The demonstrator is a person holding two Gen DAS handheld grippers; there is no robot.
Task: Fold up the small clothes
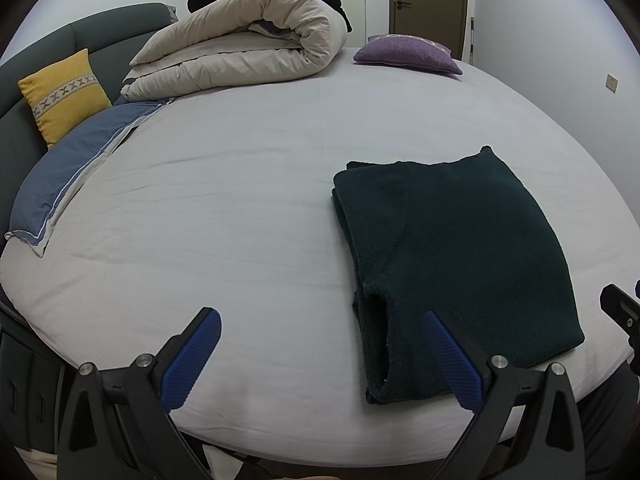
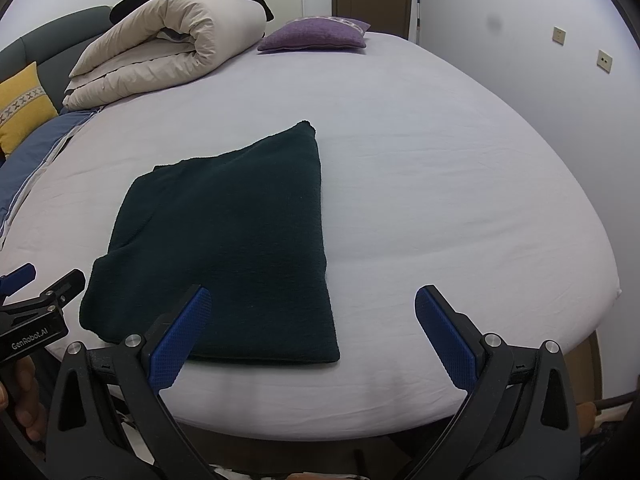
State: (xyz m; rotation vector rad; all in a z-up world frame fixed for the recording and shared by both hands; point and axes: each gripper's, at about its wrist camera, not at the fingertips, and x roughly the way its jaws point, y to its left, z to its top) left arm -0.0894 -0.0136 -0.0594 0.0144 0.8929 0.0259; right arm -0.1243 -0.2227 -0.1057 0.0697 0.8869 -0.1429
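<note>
No box, basket or other container shows in either view; everything lies straight on the bed [image 1: 248, 184], whose pale grey sheet is pulled smooth.

The dark green knitted garment [image 1: 460, 248] lies folded into a flat, roughly rectangular packet near the front edge of the bed, a little right of the middle in the left wrist view and left of the middle in the right wrist view [image 2: 228, 240]. Its layers stack neatly; along the left side the stacked edges and a curved seam show, and at the near left corner a fold gapes slightly.

The left hand-held gripper [image 1: 322, 356] hovers above the front edge with its blue-padded fingers spread wide and nothing between them; its right finger overlaps the garment's near corner in the view, though whether it touches cannot be told. The right hand-held gripper [image 2: 312, 336] is equally wide open and empty, its left finger over the garment's near edge.

The sheet is bare to the left, right and behind the garment. Far back lie a rolled beige duvet [image 1: 248, 40], a purple cushion [image 1: 408, 54], a yellow embroidered cushion [image 1: 64, 96] against the dark grey headboard [image 1: 80, 36], and a blue pillow [image 1: 72, 176] at the left edge.
</note>
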